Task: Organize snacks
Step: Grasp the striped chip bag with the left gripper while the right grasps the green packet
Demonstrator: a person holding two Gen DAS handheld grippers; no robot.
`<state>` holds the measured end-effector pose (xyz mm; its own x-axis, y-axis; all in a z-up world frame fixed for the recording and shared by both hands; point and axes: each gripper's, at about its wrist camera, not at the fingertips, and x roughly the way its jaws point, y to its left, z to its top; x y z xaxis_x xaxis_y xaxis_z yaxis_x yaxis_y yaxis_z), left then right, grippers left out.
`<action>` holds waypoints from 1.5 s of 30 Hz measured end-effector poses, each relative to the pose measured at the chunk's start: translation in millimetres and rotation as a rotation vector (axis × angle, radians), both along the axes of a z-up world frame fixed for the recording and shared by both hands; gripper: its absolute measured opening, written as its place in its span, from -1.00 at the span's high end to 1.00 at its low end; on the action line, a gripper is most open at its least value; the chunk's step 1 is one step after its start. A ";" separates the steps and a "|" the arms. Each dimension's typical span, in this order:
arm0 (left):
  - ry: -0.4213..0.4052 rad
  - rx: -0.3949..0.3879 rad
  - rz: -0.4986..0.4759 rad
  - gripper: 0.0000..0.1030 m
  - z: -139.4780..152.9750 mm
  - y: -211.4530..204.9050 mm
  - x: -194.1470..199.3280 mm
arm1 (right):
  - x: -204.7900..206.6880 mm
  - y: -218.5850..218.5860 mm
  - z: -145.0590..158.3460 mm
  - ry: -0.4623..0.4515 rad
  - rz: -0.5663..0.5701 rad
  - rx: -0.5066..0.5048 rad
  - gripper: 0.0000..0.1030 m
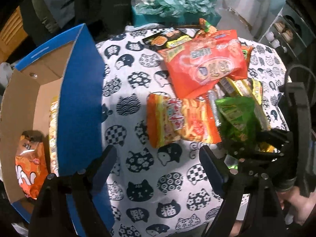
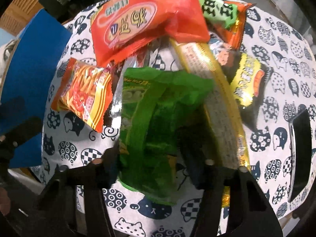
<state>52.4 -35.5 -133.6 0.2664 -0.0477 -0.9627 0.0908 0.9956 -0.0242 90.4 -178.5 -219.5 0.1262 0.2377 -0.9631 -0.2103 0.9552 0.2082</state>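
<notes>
A pile of snack packets lies on the cat-print tablecloth (image 1: 138,177): a big red packet (image 1: 205,63), an orange noodle packet (image 1: 181,122) and a green packet (image 1: 237,116). My left gripper (image 1: 158,158) is open and empty above the cloth, just right of the blue cardboard box (image 1: 81,102). The box holds an orange bag (image 1: 29,164) and a yellow packet (image 1: 53,126). My right gripper (image 2: 152,154) has its jaws around the green packet (image 2: 158,108), which fills the gap between them. It also shows in the left wrist view (image 1: 254,144).
A yellow packet (image 2: 215,90) and a yellow-black packet (image 2: 248,79) lie right of the green one. A green-orange packet (image 2: 223,13) sits at the back. A black phone (image 2: 300,154) lies at the table's right edge. A teal bag (image 1: 173,6) stands behind the table.
</notes>
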 end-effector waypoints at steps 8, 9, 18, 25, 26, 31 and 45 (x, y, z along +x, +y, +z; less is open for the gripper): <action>0.004 -0.005 0.005 -0.68 -5.8 -9.5 12.5 | -12.5 -12.6 12.9 -0.058 0.026 -0.001 0.32; 0.007 -0.010 0.012 -0.68 -7.5 -9.0 15.0 | -13.3 -13.9 18.2 -0.071 0.025 0.007 0.32; 0.042 -0.043 0.056 -0.68 -26.4 -10.3 34.4 | -13.5 -29.5 46.8 -0.140 0.018 0.018 0.32; 0.067 -0.057 0.074 -0.68 -42.3 -14.4 43.0 | -5.4 -46.2 52.9 -0.144 -0.019 0.048 0.32; 0.075 -0.059 0.076 -0.68 -45.9 -14.8 44.6 | -6.2 -48.3 53.9 -0.144 -0.021 0.050 0.32; 0.094 -0.070 0.083 -0.72 -57.6 -18.3 46.6 | -3.0 -50.4 52.2 -0.136 -0.029 0.055 0.31; 0.044 -0.052 0.019 0.30 -50.2 -29.5 30.4 | 4.1 -50.7 46.4 -0.130 -0.026 0.048 0.31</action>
